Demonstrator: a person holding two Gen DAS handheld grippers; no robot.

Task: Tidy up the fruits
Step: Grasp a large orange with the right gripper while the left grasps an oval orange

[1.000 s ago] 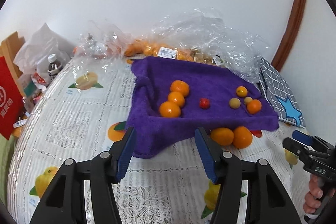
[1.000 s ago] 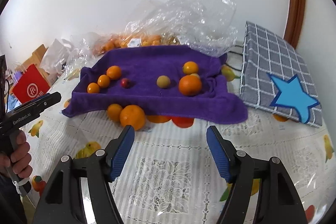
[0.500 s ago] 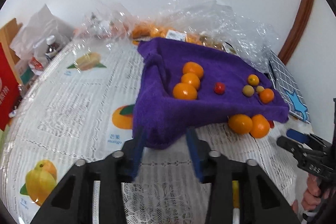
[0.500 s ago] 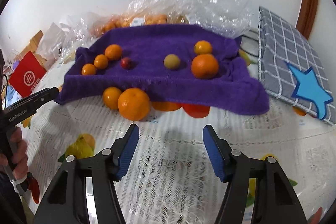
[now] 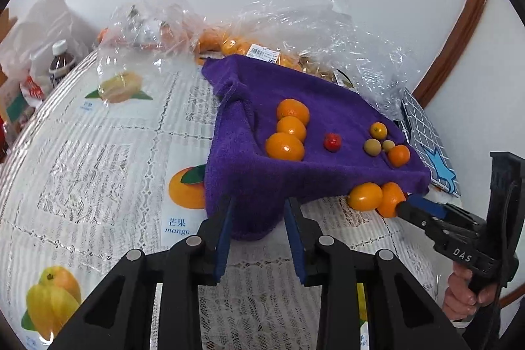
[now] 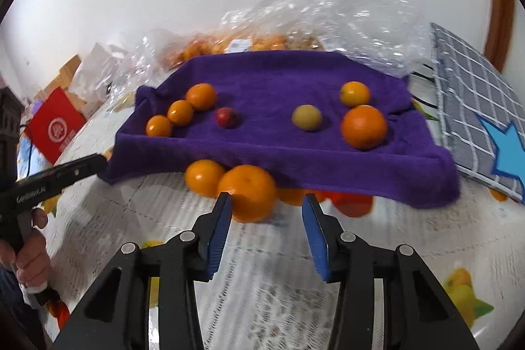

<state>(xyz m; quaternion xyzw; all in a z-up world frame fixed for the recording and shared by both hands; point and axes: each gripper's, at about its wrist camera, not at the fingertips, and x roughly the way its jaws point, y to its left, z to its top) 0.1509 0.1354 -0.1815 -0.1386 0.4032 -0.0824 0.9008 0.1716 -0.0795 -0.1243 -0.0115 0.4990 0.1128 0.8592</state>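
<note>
Right gripper (image 6: 265,212) spread around an orange (image 6: 247,193); left gripper (image 5: 257,218) spread around purple towel (image 5: 295,107) holding fruit.

left wrist: low, near towel's (image 5: 295,107) left corner | right wrist: low, facing its front | shared: towel

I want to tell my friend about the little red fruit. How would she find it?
Look at the purple towel spread on the table. Near its middle, just right of a row of three oranges, sits the little red fruit. It is the only red one on the towel; everything around it is orange or yellowish.
</note>
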